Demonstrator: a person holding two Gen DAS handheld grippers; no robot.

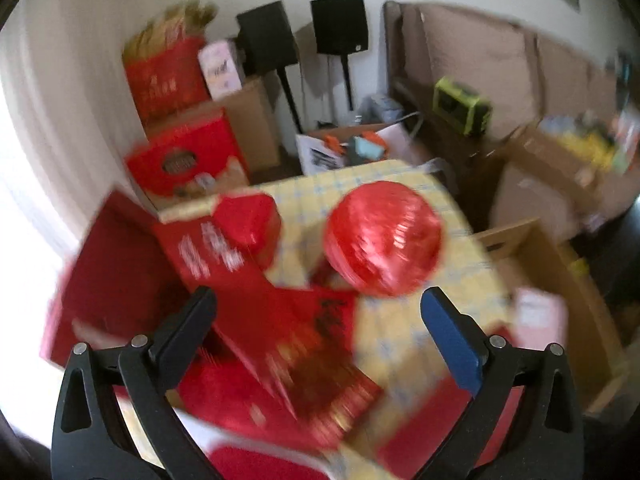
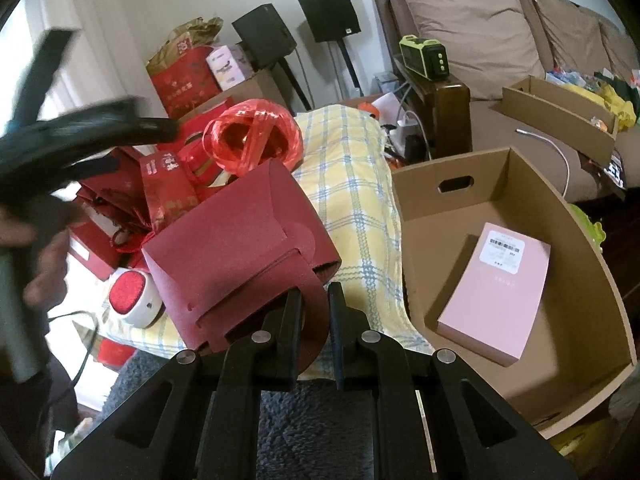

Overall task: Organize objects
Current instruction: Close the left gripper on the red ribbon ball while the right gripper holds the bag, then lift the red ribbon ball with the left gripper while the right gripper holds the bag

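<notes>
My right gripper point(image 2: 314, 300) is shut on the handle strap of a dark red paper gift box point(image 2: 240, 232), which hangs tilted over the yellow checked cloth point(image 2: 352, 184). My left gripper point(image 1: 318, 304) stands wide open with nothing between its fingers, above a heap of red boxes and envelopes point(image 1: 280, 344). Just beyond its tips lies a red ball of ribbon point(image 1: 382, 238), seen in the right wrist view as the ribbon ball point(image 2: 252, 136). The left gripper point(image 2: 80, 132) shows blurred at the left of the right wrist view, held by a hand point(image 2: 44, 256).
An open cardboard box point(image 2: 600, 264) at the right holds a pink box point(image 2: 496, 292). A white gadget with a red top point(image 2: 132, 296) lies on the cloth. Behind stand red gift bags point(image 2: 180, 76), two black speakers point(image 2: 328, 12), a sofa point(image 2: 472, 20) and a green device point(image 2: 424, 56).
</notes>
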